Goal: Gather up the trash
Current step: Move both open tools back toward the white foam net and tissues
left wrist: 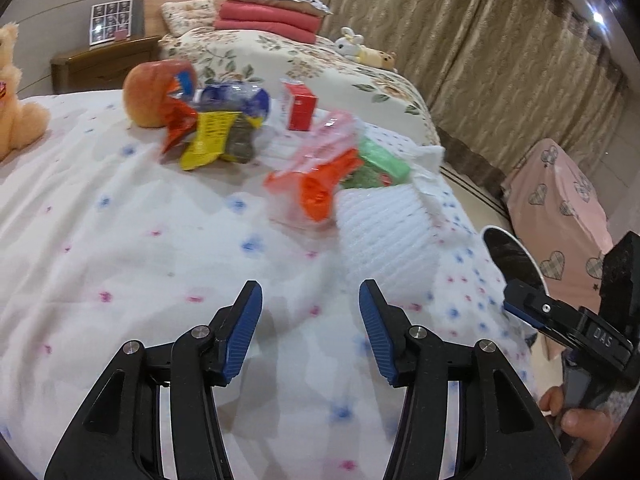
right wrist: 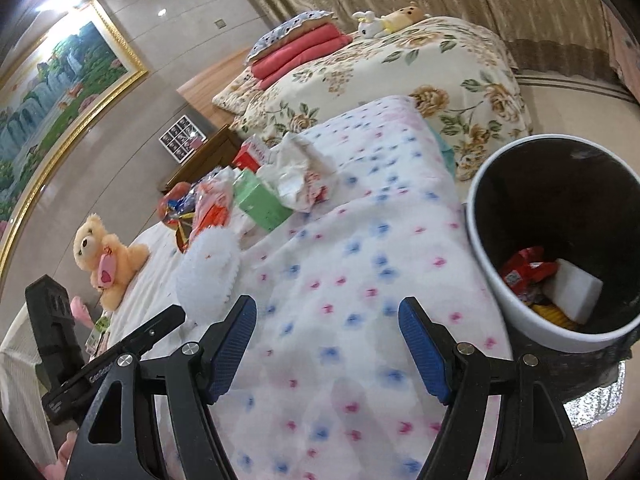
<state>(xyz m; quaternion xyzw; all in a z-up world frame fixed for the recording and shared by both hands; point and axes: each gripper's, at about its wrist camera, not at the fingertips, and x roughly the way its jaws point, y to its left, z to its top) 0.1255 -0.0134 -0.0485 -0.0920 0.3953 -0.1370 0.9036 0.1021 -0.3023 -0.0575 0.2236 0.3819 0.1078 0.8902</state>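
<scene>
Trash lies on a white dotted bedspread (left wrist: 120, 240): a white ribbed foam sleeve (left wrist: 384, 232), an orange and clear plastic wrapper (left wrist: 316, 184), a green packet (left wrist: 380, 156), a red box (left wrist: 300, 106), and yellow, blue and orange snack bags (left wrist: 216, 128). My left gripper (left wrist: 310, 320) is open and empty, just short of the foam sleeve. My right gripper (right wrist: 326, 344) is open and empty above the bedspread (right wrist: 340, 260). A white bin (right wrist: 500, 280) with a black inside stands at the bed's right edge and holds a red wrapper (right wrist: 524, 268) and a white block (right wrist: 576, 292).
An orange round object (left wrist: 146, 92) sits behind the snack bags. A teddy bear (right wrist: 104, 256) sits at the bed's left side. A second bed with a floral cover (right wrist: 420, 80) and red pillows stands beyond. A pink heart-print cover (left wrist: 560, 216) is at the right.
</scene>
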